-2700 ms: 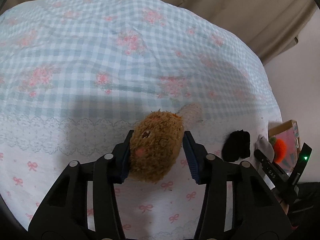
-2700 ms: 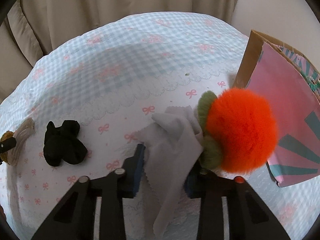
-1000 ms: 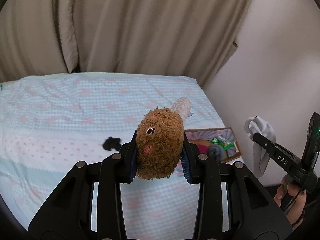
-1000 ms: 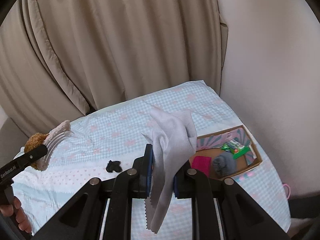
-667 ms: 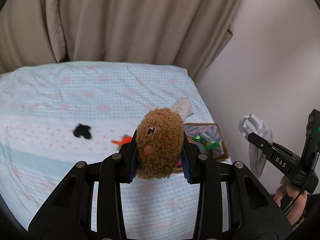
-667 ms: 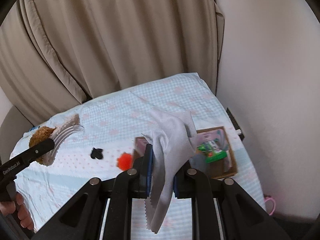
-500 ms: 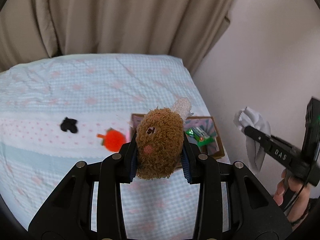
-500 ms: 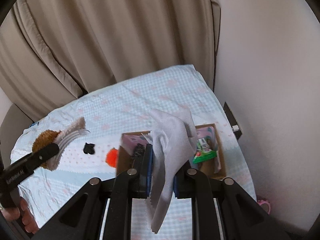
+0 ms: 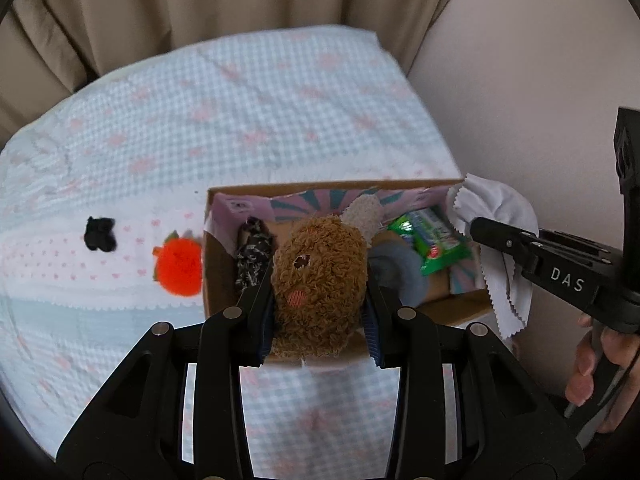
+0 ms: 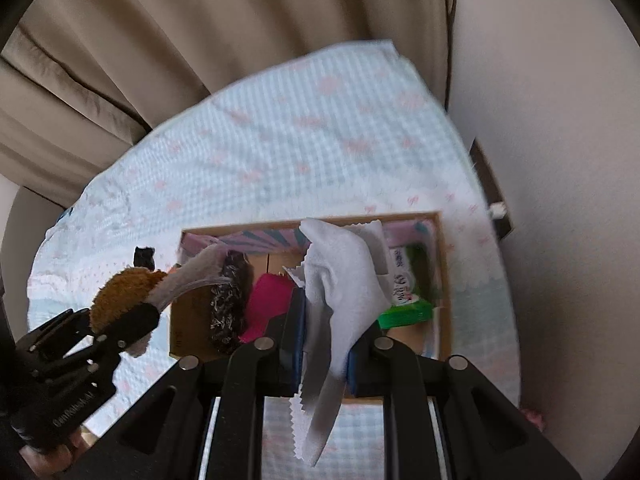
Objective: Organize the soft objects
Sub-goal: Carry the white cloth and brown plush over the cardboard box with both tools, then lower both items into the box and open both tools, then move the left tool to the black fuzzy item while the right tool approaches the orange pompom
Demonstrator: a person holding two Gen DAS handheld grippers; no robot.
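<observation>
My left gripper [image 9: 318,320] is shut on a brown plush toy [image 9: 320,280] with a pale ear, held above the open cardboard box [image 9: 208,264] on the bed. My right gripper [image 10: 322,344] is shut on a white cloth [image 10: 340,280] with zigzag edges, also held above the box [image 10: 442,280]. The cloth shows at the right of the left wrist view [image 9: 500,216], and the plush at the left of the right wrist view [image 10: 120,292]. An orange pom-pom toy [image 9: 178,266] and a black sock bundle [image 9: 100,234] lie on the bed left of the box.
The box holds a green packet [image 9: 432,240], a grey soft item [image 9: 396,272], a speckled dark item [image 10: 228,304] and a pink item [image 10: 268,300]. The bed has a checked floral sheet [image 9: 240,120]. Beige curtains [image 9: 200,0] hang behind; a pale wall [image 9: 540,80] is on the right.
Both grippers have moved right and down toward the box, which now lies right under them and looks much larger. Both grips are unchanged.
</observation>
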